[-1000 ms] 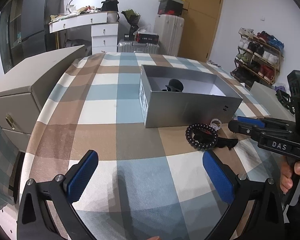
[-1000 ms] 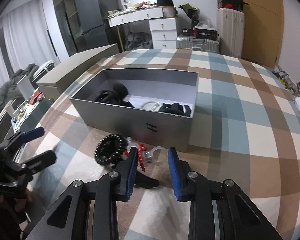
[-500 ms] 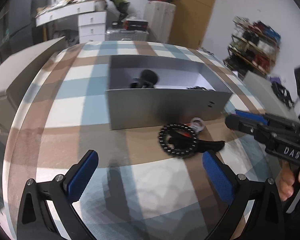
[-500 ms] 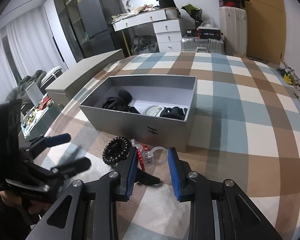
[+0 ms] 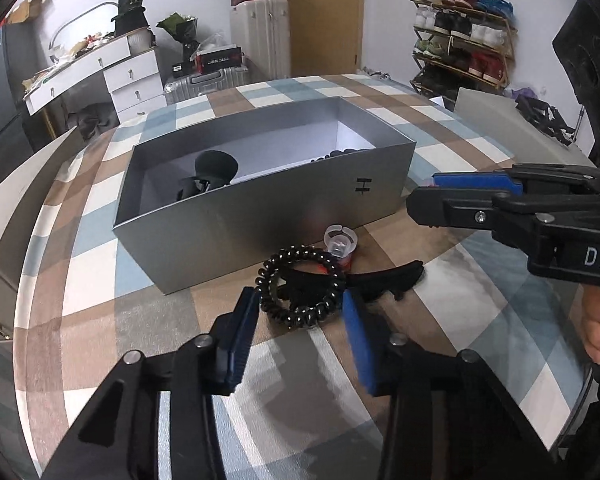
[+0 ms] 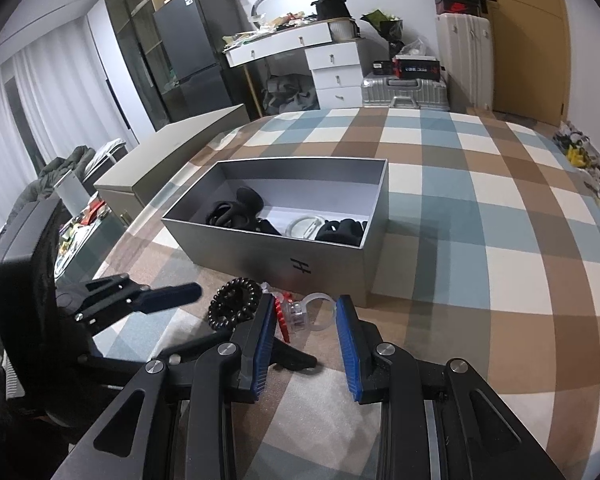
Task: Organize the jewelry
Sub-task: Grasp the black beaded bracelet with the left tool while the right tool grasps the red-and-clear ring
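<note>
A black bead bracelet (image 5: 302, 286) lies on the checked tablecloth in front of a grey open box (image 5: 260, 216). My left gripper (image 5: 300, 316) is partly closed, its blue pads on either side of the bracelet, not clearly gripping it. A black hair clip (image 5: 384, 280), a clear ring (image 5: 338, 240) and a red piece lie beside it. My right gripper (image 6: 305, 320) is open just above the clear ring (image 6: 318, 312), and it also shows in the left wrist view (image 5: 472, 196). The box (image 6: 292, 258) holds black hair items and a clear bangle (image 6: 304, 226).
The checked table (image 6: 480, 240) extends to the right and behind the box. A grey cabinet (image 6: 172, 148) stands at the table's left edge. Dresser, suitcases and a shoe rack (image 5: 460, 52) stand in the room beyond.
My left gripper moved forward to the bracelet and narrowed from wide open to either side of it. My right gripper held its place over the clear ring.
</note>
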The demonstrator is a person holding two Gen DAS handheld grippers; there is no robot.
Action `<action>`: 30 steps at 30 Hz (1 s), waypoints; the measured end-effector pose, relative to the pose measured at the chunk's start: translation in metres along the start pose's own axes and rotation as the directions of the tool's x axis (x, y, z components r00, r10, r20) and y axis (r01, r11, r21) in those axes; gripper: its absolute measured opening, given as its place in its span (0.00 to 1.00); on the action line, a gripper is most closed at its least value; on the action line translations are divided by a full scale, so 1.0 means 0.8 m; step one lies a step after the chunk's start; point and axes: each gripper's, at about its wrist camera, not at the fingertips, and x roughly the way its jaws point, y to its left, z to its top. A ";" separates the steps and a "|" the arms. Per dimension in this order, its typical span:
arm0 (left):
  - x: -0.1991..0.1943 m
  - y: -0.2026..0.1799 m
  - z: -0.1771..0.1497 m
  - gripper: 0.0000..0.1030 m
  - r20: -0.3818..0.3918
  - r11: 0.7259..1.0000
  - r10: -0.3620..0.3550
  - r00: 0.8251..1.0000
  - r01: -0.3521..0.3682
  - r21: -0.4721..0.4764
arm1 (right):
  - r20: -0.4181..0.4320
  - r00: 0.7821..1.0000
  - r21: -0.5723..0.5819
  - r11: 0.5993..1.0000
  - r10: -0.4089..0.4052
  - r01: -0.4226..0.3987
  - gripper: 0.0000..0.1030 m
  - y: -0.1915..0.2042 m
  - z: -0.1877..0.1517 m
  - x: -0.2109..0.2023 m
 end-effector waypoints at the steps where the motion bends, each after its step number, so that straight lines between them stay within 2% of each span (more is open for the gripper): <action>1: -0.001 -0.001 0.000 0.36 0.002 1.000 0.003 1.000 -0.003 0.004 | -0.002 1.000 0.000 1.000 0.000 0.000 0.29 0.000 0.000 0.000; 11: 0.003 -0.009 0.006 0.35 -0.009 0.999 0.025 1.000 -0.025 0.031 | 0.004 1.000 0.004 1.000 0.000 0.000 0.29 -0.001 0.001 -0.005; 12: 0.003 -0.009 0.006 0.32 -0.009 0.999 0.023 1.000 -0.023 0.032 | 0.007 1.000 0.003 1.000 0.000 0.000 0.29 -0.001 0.001 -0.006; 14: 0.001 -0.011 0.004 0.09 -0.014 0.999 -0.016 1.000 0.016 0.041 | 0.010 1.000 0.005 1.000 0.001 -0.001 0.29 -0.001 0.002 -0.008; 16: -0.002 -0.014 0.003 0.05 -0.006 0.998 -0.015 1.000 0.015 0.055 | 0.011 1.000 0.005 1.000 0.000 0.000 0.29 -0.001 0.002 -0.008; 25: -0.022 -0.007 0.003 0.04 0.044 0.999 -0.041 0.998 0.040 0.025 | 0.013 1.000 -0.003 1.000 0.000 0.000 0.29 0.002 0.002 -0.009; 30: -0.035 0.011 0.003 0.04 0.089 0.998 -0.043 0.995 0.046 -0.043 | 0.014 1.000 -0.003 1.000 0.002 -0.001 0.29 0.003 0.002 -0.009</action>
